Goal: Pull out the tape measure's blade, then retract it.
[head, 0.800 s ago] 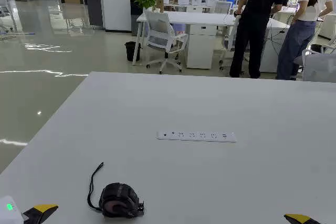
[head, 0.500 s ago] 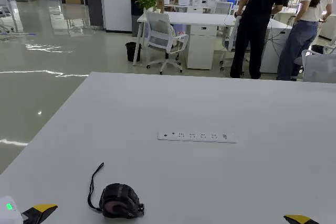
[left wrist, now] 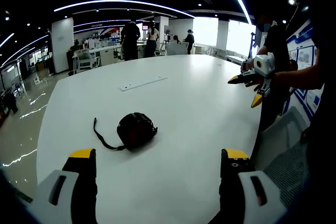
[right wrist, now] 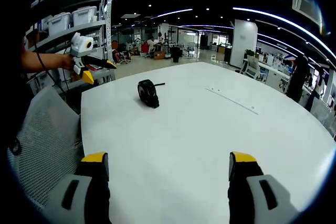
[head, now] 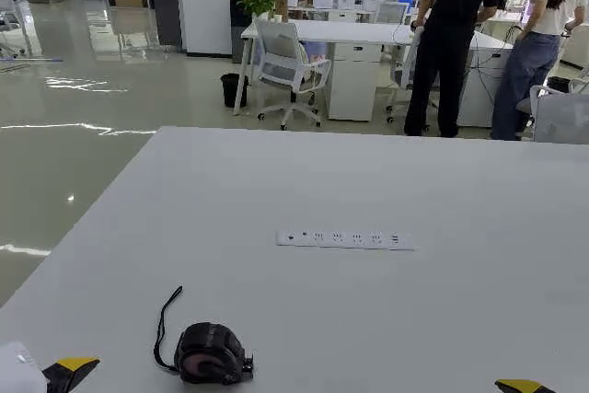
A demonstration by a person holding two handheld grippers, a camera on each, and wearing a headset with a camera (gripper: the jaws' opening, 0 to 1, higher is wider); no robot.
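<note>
A black tape measure (head: 212,353) with a black wrist strap lies on the white table (head: 368,190) near its front edge, blade fully in. In the left gripper view the tape measure (left wrist: 136,128) rests ahead of my open left gripper (left wrist: 158,154), with nothing between the jaws. My right gripper (right wrist: 168,157) is also open and empty, and the tape measure (right wrist: 148,92) lies well ahead of it to the left. In the head view a yellow fingertip (head: 69,370) of the left gripper shows at the bottom left, and one fingertip (head: 520,386) of the right at the bottom right.
A white power strip (head: 344,239) is set flat in the table's middle. A grey mesh chair (right wrist: 37,129) stands at the near table edge. Two people (head: 451,34) stand by desks beyond the far edge, near an office chair (head: 285,66).
Both grippers have sunk slightly lower at the bottom edge of the head view; the left one's green light is out of sight. The tape measure has not moved.
</note>
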